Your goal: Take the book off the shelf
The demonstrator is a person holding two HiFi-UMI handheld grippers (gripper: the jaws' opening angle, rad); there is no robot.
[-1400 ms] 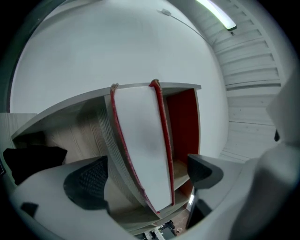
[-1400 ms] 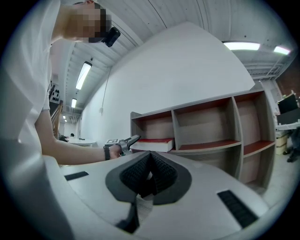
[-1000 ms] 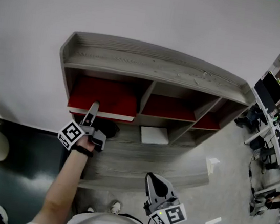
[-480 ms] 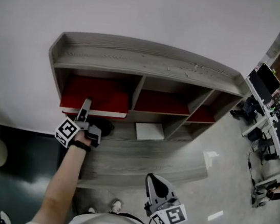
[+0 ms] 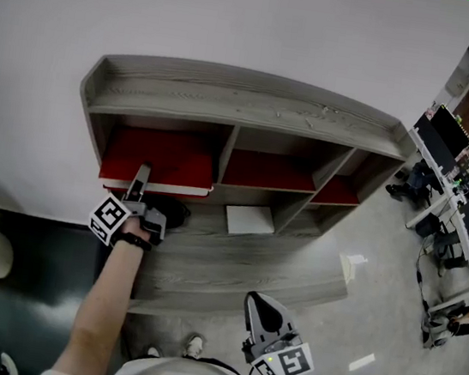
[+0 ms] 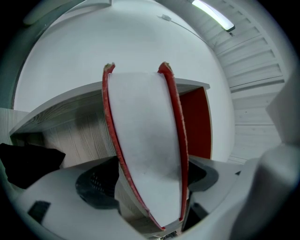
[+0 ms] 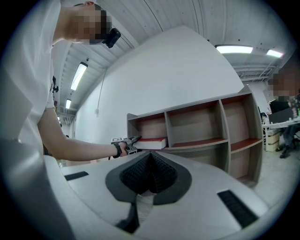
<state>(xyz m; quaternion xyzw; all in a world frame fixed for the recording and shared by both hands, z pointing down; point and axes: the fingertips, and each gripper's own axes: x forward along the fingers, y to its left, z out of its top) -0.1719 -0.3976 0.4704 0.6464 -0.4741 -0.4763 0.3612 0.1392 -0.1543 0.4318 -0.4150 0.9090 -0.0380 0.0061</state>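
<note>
Red book [image 5: 162,160] lies flat in top-left bay of shelf [image 5: 245,111] — not out yet. Left gripper [image 5: 139,179]: jaws just been closing, wide, pads on both covers. Right gripper [image 5: 256,302]: jaws together, empty, well clear of shelf. Left to do — pull-out.

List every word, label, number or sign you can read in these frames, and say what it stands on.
No text can be read in any view.
Book: red cover and white page edge, no title showing.
Marker cubes: black-and-white square patterns only, no letters or digits.
Screens at the far right: too small to read.
</note>
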